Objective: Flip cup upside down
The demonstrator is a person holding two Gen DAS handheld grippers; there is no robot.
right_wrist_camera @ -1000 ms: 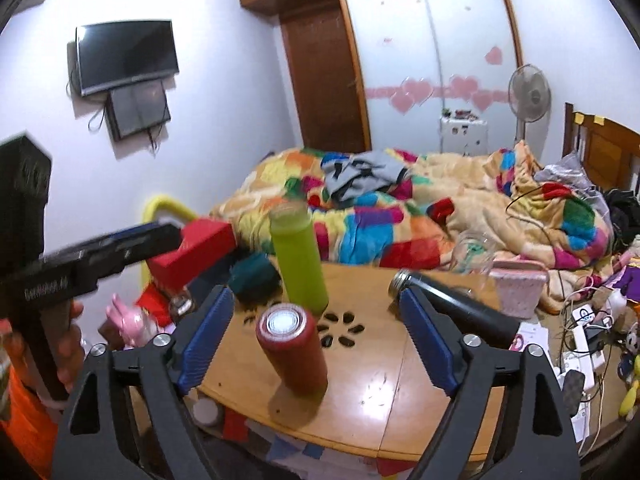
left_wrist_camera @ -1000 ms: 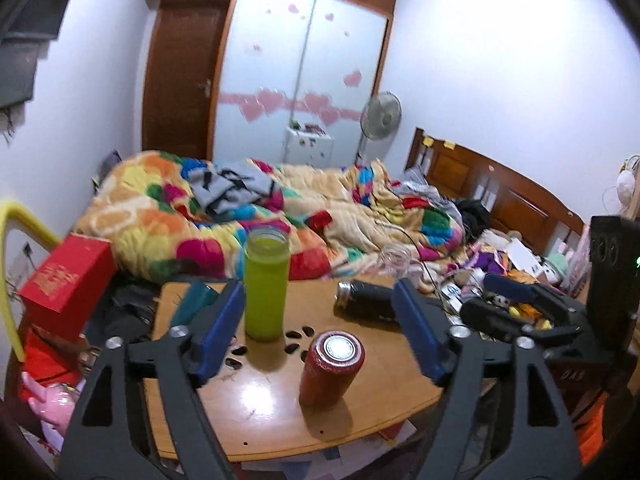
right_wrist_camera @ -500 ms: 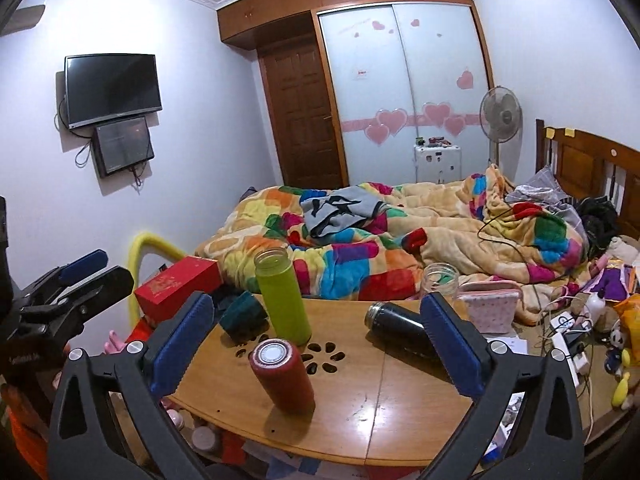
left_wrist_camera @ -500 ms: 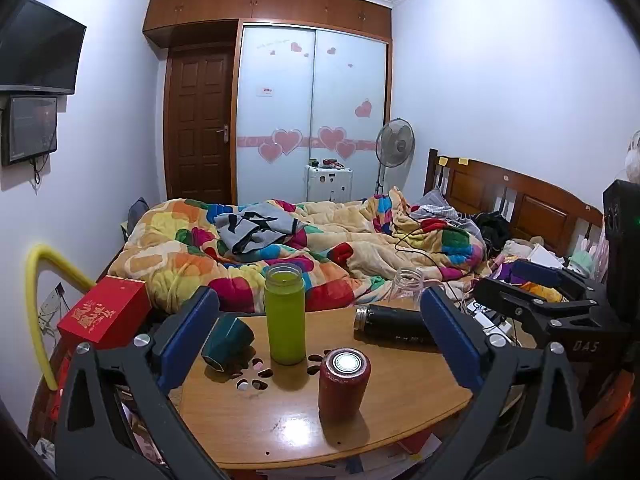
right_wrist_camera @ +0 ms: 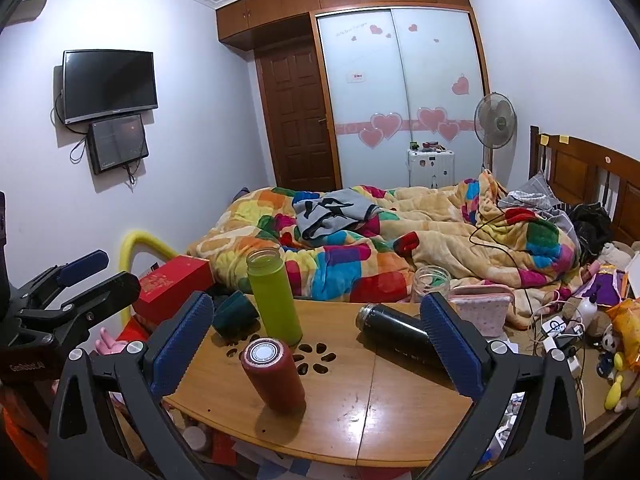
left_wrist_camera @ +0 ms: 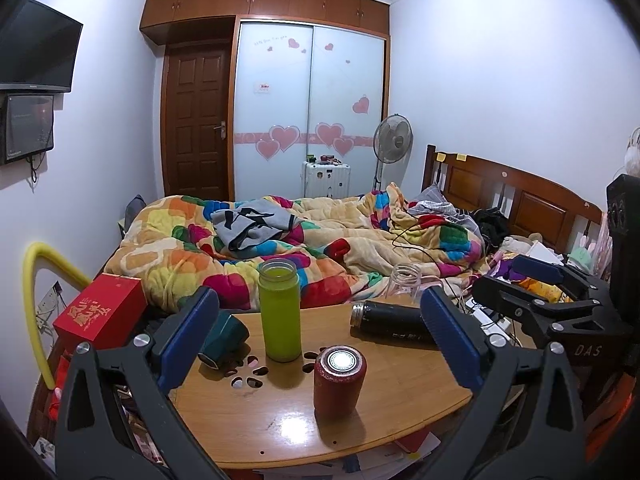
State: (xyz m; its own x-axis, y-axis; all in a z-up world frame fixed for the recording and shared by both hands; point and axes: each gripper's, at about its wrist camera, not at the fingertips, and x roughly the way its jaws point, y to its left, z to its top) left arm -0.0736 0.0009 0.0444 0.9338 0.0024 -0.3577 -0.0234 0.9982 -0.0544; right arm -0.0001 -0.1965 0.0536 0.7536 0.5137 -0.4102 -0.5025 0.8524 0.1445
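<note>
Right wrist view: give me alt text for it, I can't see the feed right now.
The open right hand-held gripper hovers over a round wooden table, empty, framing a red cylindrical cup standing with its silver end up. Behind it stand a tall lime-green bottle, a dark green mug on its side and a black flask lying flat.

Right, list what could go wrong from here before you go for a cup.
The red cup stands near the table's front edge; a clumsy grip could push it off.
The green bottle stands close behind; a wide-open left gripper might topple it.
The black flask lies on its side and could roll if bumped.
</note>
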